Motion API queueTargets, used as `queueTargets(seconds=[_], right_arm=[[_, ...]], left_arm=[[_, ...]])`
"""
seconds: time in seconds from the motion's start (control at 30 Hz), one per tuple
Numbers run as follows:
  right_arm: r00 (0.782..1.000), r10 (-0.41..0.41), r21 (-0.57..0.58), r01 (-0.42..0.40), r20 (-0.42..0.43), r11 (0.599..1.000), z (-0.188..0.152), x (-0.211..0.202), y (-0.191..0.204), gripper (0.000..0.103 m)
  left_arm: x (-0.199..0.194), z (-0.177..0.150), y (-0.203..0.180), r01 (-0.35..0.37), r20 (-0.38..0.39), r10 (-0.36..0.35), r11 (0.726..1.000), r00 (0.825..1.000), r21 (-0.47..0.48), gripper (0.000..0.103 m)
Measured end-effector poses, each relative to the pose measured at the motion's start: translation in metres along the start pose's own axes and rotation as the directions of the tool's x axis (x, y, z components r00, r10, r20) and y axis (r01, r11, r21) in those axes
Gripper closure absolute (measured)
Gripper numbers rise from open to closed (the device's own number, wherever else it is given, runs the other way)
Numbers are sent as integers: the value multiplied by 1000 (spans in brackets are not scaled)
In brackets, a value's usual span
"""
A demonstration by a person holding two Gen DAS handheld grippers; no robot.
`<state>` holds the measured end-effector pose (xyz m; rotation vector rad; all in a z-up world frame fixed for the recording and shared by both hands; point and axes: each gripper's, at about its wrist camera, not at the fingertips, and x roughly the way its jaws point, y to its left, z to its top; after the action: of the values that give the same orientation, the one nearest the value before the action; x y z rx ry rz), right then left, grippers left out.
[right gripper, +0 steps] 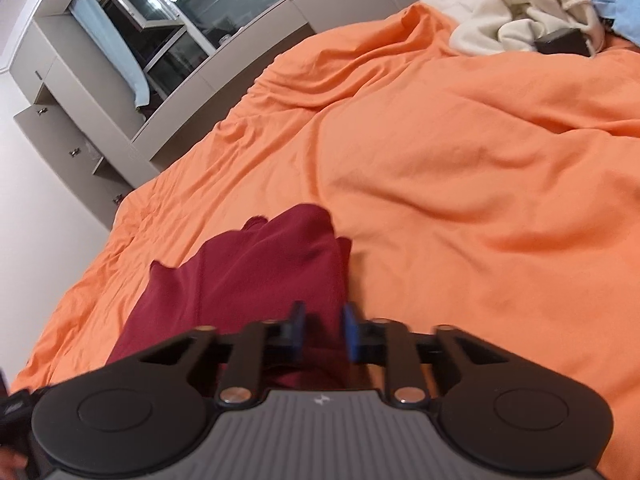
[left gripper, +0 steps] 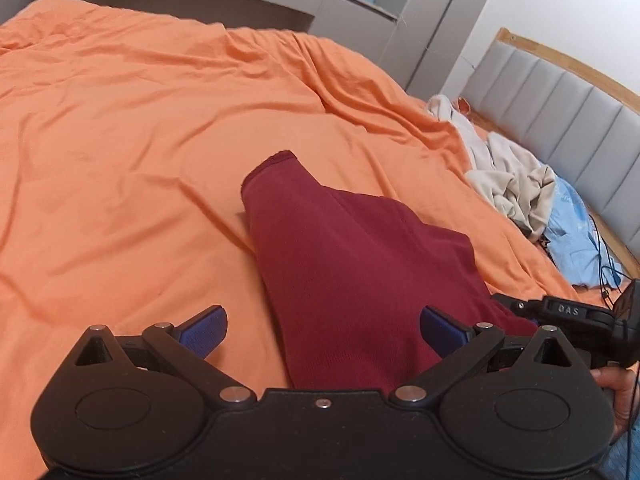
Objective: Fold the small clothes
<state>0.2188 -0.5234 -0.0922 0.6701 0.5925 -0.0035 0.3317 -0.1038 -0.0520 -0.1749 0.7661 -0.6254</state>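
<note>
An orange duvet (left gripper: pixel 140 128) is covering the bed. A maroon garment (left gripper: pixel 352 264) is lying on it lengthwise, its narrow end pointing toward the far edge. The left gripper (left gripper: pixel 323 330) is gaping wide above it; the right gripper (right gripper: pixel 323 330) is pinching its near edge.

Dark red garment (left gripper: pixel 352 264), bunched and partly folded, one narrow end outstretched on orange bedcover (left gripper: pixel 120 140).
</note>
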Motion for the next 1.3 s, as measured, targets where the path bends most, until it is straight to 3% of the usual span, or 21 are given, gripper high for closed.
queueTargets(seconds=[0.07,0.2,0.33,0.43,0.5,0.57,0.63,0.77,0.87,1.1,1.3], right_arm=[[1000,13,-8,-13,-4,1000,-1,-5,4,92],[997,73,-3,-73,-8,997,-3,-12,11,92],[999,46,-90,-46,3,995,-5,-13,24,91],[1000,19,-91,-20,-5,996,-6,-9,22,88],[1000,1,-77,-1,-4,997,-4,-9,18,76],[1000,-10,-68,10,-13,998,-2,-7,15,55],[999,-2,-64,0,-33,998,3,-3,12,50],[996,55,-42,-58,-71,997,14,7,6,26],[990,105,-29,-108,-97,994,22,20,3,19],[982,147,-3,-148,-117,989,28,48,-7,19],[989,111,-29,-114,-97,993,19,50,-4,46]], left_arm=[[13,3,4,-3,-30,2,1000,1000,-8,1],[24,2,16,14,-70,-18,998,997,-61,1],[25,0,16,14,-66,-18,998,998,-66,1],[26,-1,14,5,-65,-8,999,998,-48,0],[26,-1,15,7,-65,-10,999,998,-46,0],[26,-1,15,10,-62,-13,999,998,-52,0],[26,0,16,20,-60,-24,998,998,-57,1],[29,2,16,52,-57,-55,997,997,-54,1],[33,5,14,85,-57,-88,996,995,-39,1],[39,5,5,46,-79,-42,998,996,40,0],[43,2,5,22,-99,-17,998,995,53,0]])
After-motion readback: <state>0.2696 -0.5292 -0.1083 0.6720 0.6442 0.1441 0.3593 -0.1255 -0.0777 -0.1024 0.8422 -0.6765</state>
